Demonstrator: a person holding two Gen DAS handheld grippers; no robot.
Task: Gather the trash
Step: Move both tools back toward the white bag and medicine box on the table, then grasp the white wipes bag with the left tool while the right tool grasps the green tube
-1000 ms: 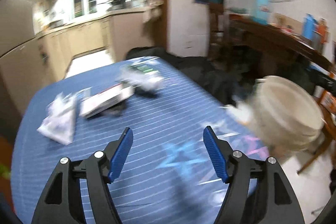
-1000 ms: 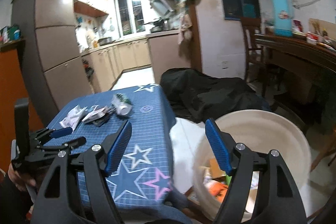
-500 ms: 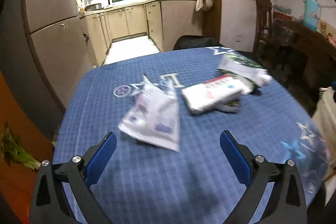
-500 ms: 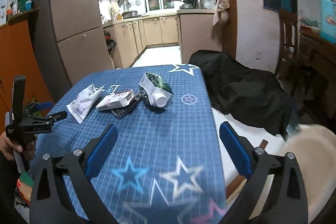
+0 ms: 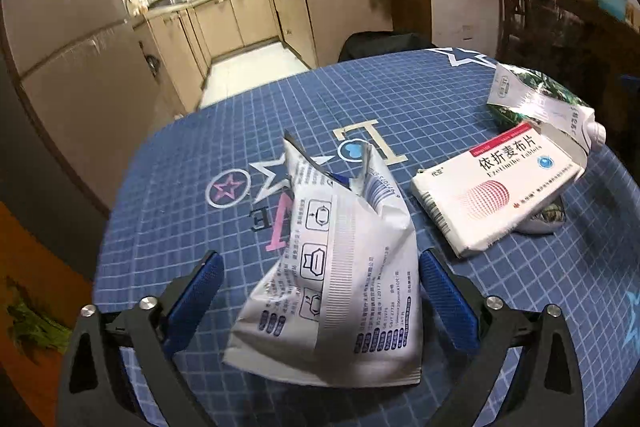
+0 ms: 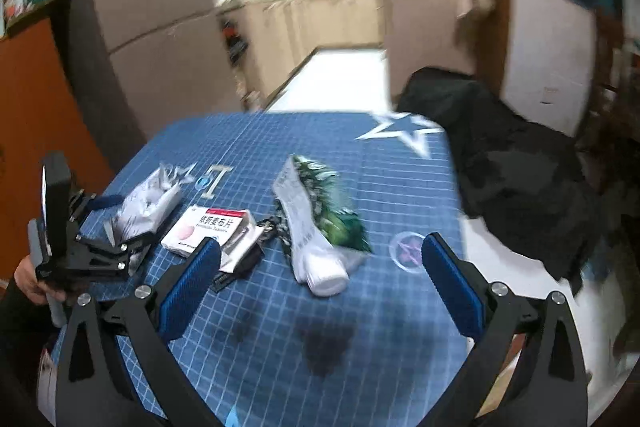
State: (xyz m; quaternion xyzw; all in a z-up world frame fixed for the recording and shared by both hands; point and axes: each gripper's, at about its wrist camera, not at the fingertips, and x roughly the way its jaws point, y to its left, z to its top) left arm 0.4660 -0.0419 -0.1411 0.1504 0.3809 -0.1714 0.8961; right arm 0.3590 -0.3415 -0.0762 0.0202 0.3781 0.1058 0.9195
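On the blue checked tablecloth [image 5: 192, 195] lies a crumpled white packet [image 5: 340, 275]. My left gripper [image 5: 318, 267] straddles it with jaws closing; the left pad stands clear of the packet. Right of it lie a white medicine box [image 5: 496, 183] and a green-and-white carton [image 5: 540, 103]. In the right wrist view my right gripper [image 6: 320, 247] hangs wide open just in front of the carton [image 6: 320, 219], holding nothing. The box [image 6: 208, 227], the packet [image 6: 148, 203] and my left gripper [image 6: 104, 223] sit to its left.
A dark wrapper [image 5: 548, 217] pokes out under the medicine box. A dark stain [image 6: 324, 343] marks the cloth near me. A black heap [image 6: 500, 167] lies on the floor past the table's right edge. Kitchen cabinets [image 5: 248, 11] stand behind, and a hand [image 6: 28, 279] holds the left gripper.
Both grippers swung left, away from the white bucket and over the table, with jaws spreading wider. The left one has come down around the white packet; the right one has neared the carton.
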